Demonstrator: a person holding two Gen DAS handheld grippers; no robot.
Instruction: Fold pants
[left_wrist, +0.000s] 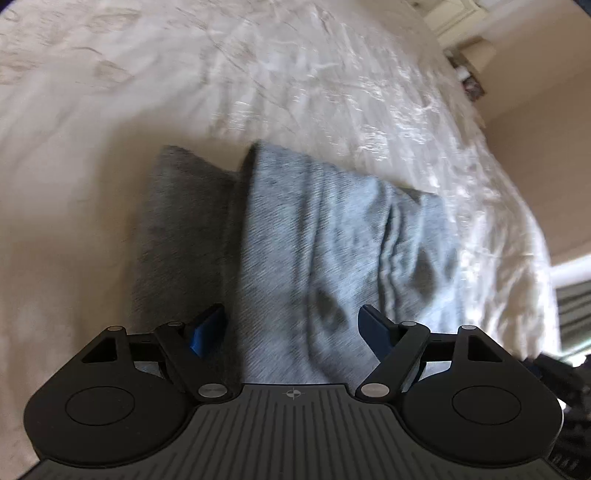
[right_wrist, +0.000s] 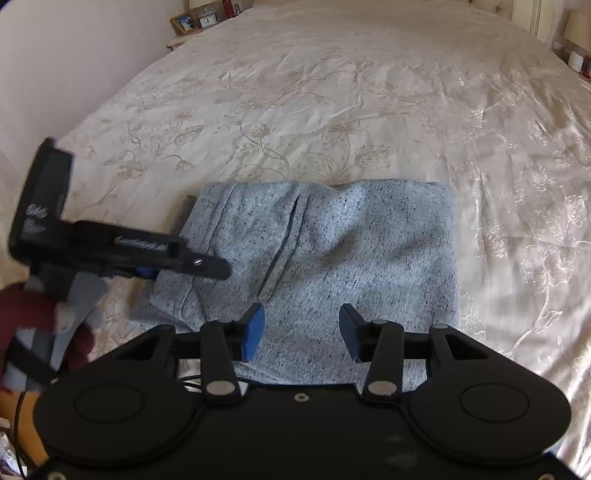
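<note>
While the grey sweatpants (right_wrist: 314, 254) lie folded into a rectangle on the cream floral bedspread (right_wrist: 332, 110), the left hand-held gripper (left_wrist: 293, 328) hangs wide open above them, and the right hand-held gripper (right_wrist: 301, 332) hangs half open, both empty.

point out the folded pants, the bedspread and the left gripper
folded pants (right_wrist: 343, 258), right wrist view, middle of the grey top layer
bedspread (right_wrist: 295, 110), right wrist view, bare floral fabic beyond the pants
left gripper (left_wrist: 291, 328), left wrist view, midway between its blue fingers, which stand apart
</note>
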